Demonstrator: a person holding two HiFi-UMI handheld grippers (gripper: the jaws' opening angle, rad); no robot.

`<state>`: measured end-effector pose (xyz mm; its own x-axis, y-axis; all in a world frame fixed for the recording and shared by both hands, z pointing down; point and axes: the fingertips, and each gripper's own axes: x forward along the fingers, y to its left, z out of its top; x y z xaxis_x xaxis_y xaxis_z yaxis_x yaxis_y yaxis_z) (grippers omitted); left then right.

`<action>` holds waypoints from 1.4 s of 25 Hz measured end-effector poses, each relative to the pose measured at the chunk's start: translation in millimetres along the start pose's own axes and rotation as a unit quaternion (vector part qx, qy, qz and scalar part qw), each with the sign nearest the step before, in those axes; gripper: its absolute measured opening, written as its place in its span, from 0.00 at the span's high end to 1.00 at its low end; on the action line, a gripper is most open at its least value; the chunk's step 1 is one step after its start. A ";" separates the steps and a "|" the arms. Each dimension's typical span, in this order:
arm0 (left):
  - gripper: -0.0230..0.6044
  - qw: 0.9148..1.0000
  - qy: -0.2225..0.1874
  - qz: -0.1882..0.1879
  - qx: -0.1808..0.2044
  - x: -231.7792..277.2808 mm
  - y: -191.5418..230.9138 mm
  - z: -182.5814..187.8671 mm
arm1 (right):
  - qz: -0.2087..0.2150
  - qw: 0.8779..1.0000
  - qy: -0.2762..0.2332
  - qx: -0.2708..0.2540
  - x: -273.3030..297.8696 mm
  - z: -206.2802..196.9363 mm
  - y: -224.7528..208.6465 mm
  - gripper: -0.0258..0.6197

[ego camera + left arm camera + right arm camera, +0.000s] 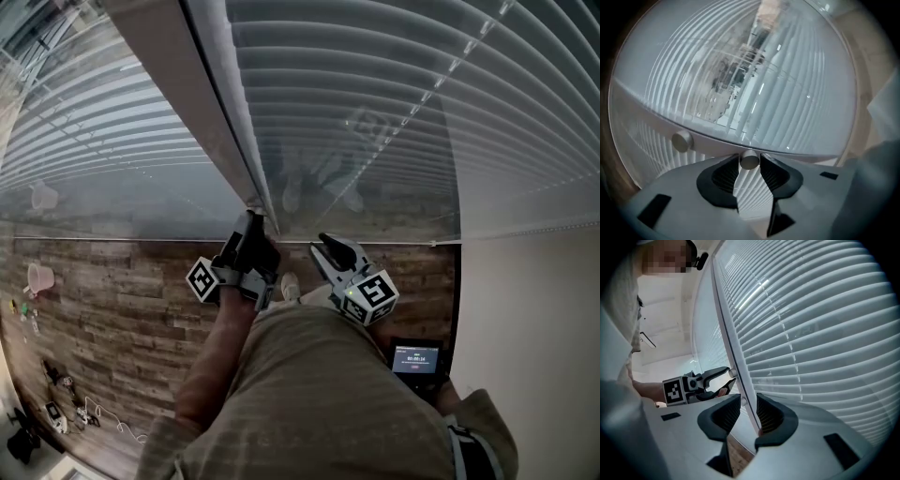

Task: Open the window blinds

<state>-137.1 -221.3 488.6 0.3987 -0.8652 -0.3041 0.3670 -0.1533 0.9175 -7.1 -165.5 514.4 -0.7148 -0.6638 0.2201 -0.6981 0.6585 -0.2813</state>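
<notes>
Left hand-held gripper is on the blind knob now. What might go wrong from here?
The left hand-held gripper holds the small round knob only at its jaw tips, so it may slip when twisted. A second knob sits close by on the frame; a slip could catch it. The open right hand-held gripper, near the frame, might bump the glass.

One left gripper (253, 222) and one right gripper (330, 246), so two in all. Two marker cubes (204, 279), one on each gripper. Two window blinds (375, 94), side by side. One white bar (225, 103) between the blinds. Two round knobs (682, 140) on that bar. One small screen (417, 359) down low. One pink cup (39, 277) on the wood floor (122, 319).
</notes>
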 end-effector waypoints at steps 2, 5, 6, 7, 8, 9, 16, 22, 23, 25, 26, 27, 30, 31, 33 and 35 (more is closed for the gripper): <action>0.74 0.992 0.021 0.046 0.119 -4.2 -2.9 -0.7 | -0.001 1.000 0.001 0.002 -1.2 -2.0 -0.6 0.79; 0.68 0.924 0.069 0.135 0.352 -12.2 -0.4 -1.1 | -0.003 1.000 0.002 0.007 -1.9 -8.9 -3.5 0.79; 0.66 0.884 0.088 0.155 0.433 -13.4 -0.4 -2.5 | -0.003 1.000 0.002 0.008 -2.2 -11.6 -3.6 0.79; 0.65 0.842 0.106 0.167 0.502 -12.7 -2.0 -5.2 | -0.002 1.000 0.002 0.009 -2.6 -13.5 -2.9 0.79; 0.64 0.803 0.120 0.176 0.556 -10.4 -4.3 -8.6 | -0.002 1.000 0.002 0.009 -2.9 -13.7 -1.5 0.79; 0.64 0.771 0.131 0.185 0.595 -7.2 -6.2 -12.0 | -0.001 1.000 0.002 0.009 -3.2 -12.5 0.1 0.79; 0.74 0.675 0.142 0.255 0.678 4.1 1.8 -12.0 | -0.001 1.000 0.004 0.009 -1.8 -8.8 0.0 0.79; 0.75 0.768 0.131 0.237 0.581 2.8 1.4 -9.2 | -0.004 1.000 0.005 0.014 -4.0 -9.4 -2.5 0.79; 0.75 0.787 0.129 0.231 0.558 2.2 2.4 -8.3 | -0.004 1.000 0.005 0.014 -3.8 -10.2 -2.9 0.79; 0.75 0.819 0.127 0.218 0.515 1.5 3.1 -7.3 | -0.004 1.000 0.005 0.013 -3.1 -10.9 -2.6 0.79; 0.75 0.830 0.127 0.213 0.499 1.4 2.4 -7.1 | -0.003 1.000 0.004 0.013 -2.7 -10.3 -1.8 0.79; 0.75 0.840 0.127 0.208 0.486 1.4 0.8 -7.3 | -0.002 1.000 0.004 0.012 -2.5 -8.9 -0.3 0.79; 0.75 0.872 0.122 0.187 0.436 1.2 -4.3 -7.4 | 0.001 1.000 0.004 0.009 -1.9 -3.9 4.8 0.79; 0.75 0.884 0.119 0.179 0.415 1.2 -4.5 -6.8 | 0.002 1.000 0.004 0.009 -1.3 -3.3 5.3 0.79; 0.75 0.903 0.113 0.167 0.380 0.4 -3.0 -6.0 | 0.003 1.000 0.004 0.008 -0.7 -4.2 5.1 0.79; 0.75 0.918 0.108 0.161 0.345 -0.6 -2.0 -7.0 | 0.004 1.000 0.004 0.007 -0.9 -4.8 5.1 0.79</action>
<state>-132.2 -217.2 485.2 0.5773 -0.8157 0.0360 -0.3897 -0.2365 0.8901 -10.2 -159.9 517.3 -0.7204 -0.6559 0.2255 -0.6920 0.6580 -0.2968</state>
